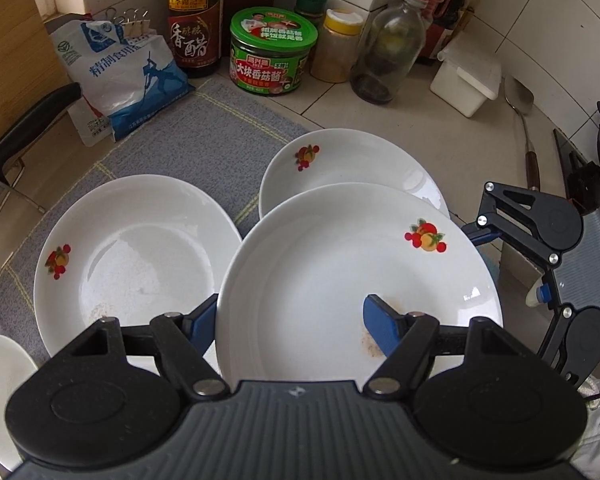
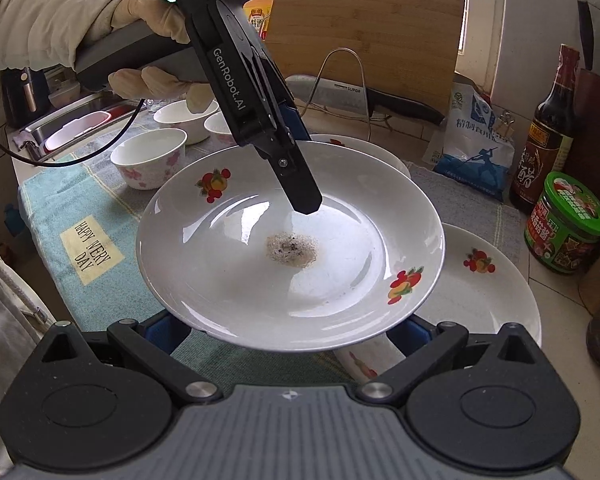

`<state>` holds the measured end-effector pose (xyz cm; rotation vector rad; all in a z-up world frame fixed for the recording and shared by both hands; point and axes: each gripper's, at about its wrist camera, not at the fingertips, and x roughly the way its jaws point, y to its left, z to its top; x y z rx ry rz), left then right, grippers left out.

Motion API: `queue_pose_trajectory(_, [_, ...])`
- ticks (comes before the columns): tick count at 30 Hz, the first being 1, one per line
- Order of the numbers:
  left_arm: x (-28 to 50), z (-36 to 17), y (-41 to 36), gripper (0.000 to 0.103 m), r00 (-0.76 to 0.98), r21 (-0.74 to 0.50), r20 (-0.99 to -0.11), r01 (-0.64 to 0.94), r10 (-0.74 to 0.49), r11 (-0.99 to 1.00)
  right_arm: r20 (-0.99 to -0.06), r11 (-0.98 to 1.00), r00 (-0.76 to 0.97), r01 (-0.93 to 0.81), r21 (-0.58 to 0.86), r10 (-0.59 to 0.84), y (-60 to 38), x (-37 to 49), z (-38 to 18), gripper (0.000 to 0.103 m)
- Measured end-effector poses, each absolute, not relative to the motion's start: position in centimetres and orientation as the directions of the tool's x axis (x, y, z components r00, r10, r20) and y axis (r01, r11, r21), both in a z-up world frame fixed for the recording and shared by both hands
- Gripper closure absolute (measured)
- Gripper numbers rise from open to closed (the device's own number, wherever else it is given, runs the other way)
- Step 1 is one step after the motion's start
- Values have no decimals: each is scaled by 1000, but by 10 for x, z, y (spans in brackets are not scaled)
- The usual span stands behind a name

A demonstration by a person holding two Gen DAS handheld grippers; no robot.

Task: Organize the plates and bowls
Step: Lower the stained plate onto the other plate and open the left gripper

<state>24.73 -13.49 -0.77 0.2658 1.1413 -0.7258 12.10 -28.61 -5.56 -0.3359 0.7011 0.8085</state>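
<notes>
A white plate with fruit prints (image 1: 340, 280) (image 2: 240, 260) hangs tilted above the counter, a brown residue spot (image 2: 292, 250) at its centre. My left gripper (image 1: 292, 312) (image 2: 300, 168) is shut on its rim, one finger inside the dish and one outside. My right gripper (image 2: 288, 332) (image 1: 500, 264) stands wide open with its fingertips hidden beneath the plate's opposite edge. Two matching plates (image 1: 132, 248) (image 1: 348, 160) lie on the grey mat below. Three floral bowls (image 2: 148, 156) (image 2: 184, 116) (image 2: 220, 124) stand on the blue towel.
Along the tiled back wall stand a salt bag (image 1: 120, 80), a vinegar bottle (image 1: 196, 20), a green jar (image 1: 272, 56), a glass bottle (image 1: 388, 48) and a white box (image 1: 464, 80). A knife (image 2: 380, 98) lies by the cutting board (image 2: 364, 32). A sink (image 2: 72, 124) is far left.
</notes>
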Motion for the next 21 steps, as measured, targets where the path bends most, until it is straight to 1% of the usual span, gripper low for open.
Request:
queue_pose_trajectory(10, [276, -17, -183, 29, 184, -170, -897, 696, -403, 698, -693, 708, 516, -706, -12, 503, -324, 133, -59, 0])
queue_pose_trajectory(21, [296, -37, -214, 29, 142, -189, -899, 727, -414, 660, -716, 754, 526, -657, 1, 459, -347, 144, -69, 0])
